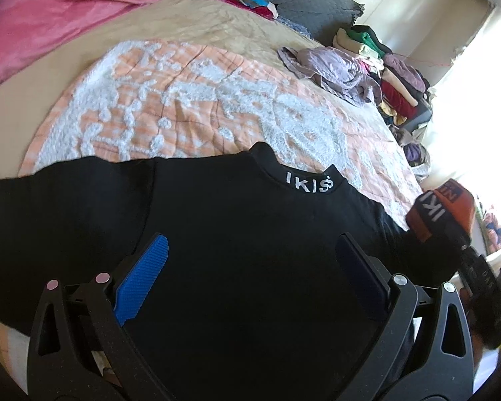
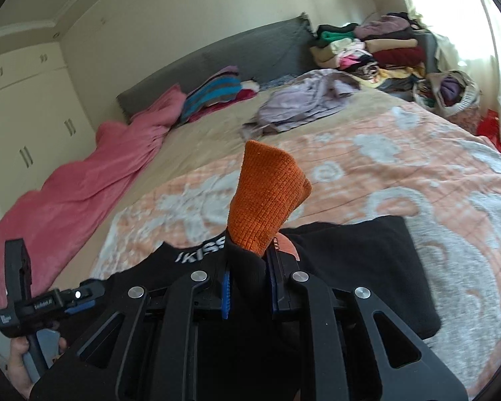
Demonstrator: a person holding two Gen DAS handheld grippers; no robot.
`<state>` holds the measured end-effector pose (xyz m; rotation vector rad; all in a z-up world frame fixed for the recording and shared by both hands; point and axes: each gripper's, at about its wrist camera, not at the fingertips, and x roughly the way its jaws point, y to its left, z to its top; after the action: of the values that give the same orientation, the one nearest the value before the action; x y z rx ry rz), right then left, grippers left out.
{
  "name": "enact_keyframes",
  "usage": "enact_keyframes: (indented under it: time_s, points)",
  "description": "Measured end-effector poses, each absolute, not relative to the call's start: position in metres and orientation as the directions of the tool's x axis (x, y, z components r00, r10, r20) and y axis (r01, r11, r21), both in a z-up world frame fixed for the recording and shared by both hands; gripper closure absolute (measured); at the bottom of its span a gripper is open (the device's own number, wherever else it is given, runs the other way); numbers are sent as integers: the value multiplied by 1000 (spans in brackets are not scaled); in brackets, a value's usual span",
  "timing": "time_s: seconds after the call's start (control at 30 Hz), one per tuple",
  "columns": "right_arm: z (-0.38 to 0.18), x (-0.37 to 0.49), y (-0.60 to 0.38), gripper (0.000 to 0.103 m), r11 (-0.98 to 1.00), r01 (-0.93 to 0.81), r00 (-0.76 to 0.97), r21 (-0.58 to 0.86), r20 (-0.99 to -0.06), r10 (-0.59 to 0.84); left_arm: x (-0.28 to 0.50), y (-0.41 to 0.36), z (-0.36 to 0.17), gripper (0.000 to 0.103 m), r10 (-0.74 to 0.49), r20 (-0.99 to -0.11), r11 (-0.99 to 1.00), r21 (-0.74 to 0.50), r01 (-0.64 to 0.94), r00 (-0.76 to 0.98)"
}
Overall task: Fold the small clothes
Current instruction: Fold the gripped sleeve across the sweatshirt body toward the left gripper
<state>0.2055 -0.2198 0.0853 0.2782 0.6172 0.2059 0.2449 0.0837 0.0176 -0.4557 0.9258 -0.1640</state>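
A black shirt point(image 1: 237, 234) with white letters on its collar point(image 1: 309, 185) lies flat on the peach and white quilt point(image 1: 190, 107). My left gripper point(image 1: 255, 270) is open above the shirt's body, its blue pads point(image 1: 150, 280) wide apart with nothing pinched between them. My right gripper point(image 2: 248, 277) is shut on the shirt's black sleeve and holds it up off the bed. The sleeve's orange cuff point(image 2: 267, 197) sticks up past the fingers. The left wrist view shows that cuff point(image 1: 451, 207) raised at the right edge.
A pink blanket point(image 2: 83, 180) runs along the bed's left side. A striped folded pile point(image 2: 213, 95) and a crumpled lilac garment point(image 2: 300, 100) lie near the grey headboard point(image 2: 250, 53). Stacked clothes point(image 2: 377, 50) and a basket point(image 2: 451, 92) sit at the far right. A hand point(image 2: 18, 364) holds the left gripper's handle.
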Motion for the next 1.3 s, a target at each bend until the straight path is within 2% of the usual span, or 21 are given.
enact_keyframes:
  time_s: [0.2,0.43,0.53,0.6,0.63,0.67,0.7,0.87,1.0,1.1,1.2,1.27,1.3]
  points:
    - [73,208,-173,88,934,-177,757,310,-563,331,236,105,15,9,-409,-661,812,-578,-79,629]
    - [60,212,-126,88,921,-251,709,298,-591,384,234,126,12,9,-440,-623,758,-644,-103,647]
    - [55,213,-106,84,913,-287,685,292,-603,408,235,132,6,10,-494,-594,710,-697,-100,635]
    - [51,210,-95,76,903,-319,663,288,-613,429,235,135,4,10,-509,-581,693,-714,-98,635]
    - [49,208,-91,70,897,-332,655,292,-613,442,235,135,4,10,-505,-583,699,-709,-94,636]
    - [48,205,-88,58,888,-346,643,303,-613,460,234,134,3,11,-508,-585,702,-706,-89,632]
    - [47,201,-85,54,873,-369,623,320,-611,488,234,133,1,12,-519,-584,699,-710,-83,624]
    - [47,178,-83,50,850,-426,588,309,-620,520,235,125,-13,21,-580,-578,672,-738,-64,574]
    - [48,167,-111,46,864,-371,618,340,-604,503,239,114,-26,33,-525,-663,744,-662,-90,534]
    - [48,163,-132,46,884,-313,648,348,-602,466,241,105,-29,46,-523,-679,766,-640,-66,515]
    - [48,159,-156,46,893,-259,670,369,-597,441,240,88,-33,52,-525,-696,786,-617,-34,490]
    - [48,156,-169,46,895,-234,683,379,-591,429,240,80,-32,66,-489,-713,816,-577,-26,502]
    - [48,154,-175,46,897,-225,688,380,-590,423,239,77,-30,93,-474,-716,828,-561,-17,513]
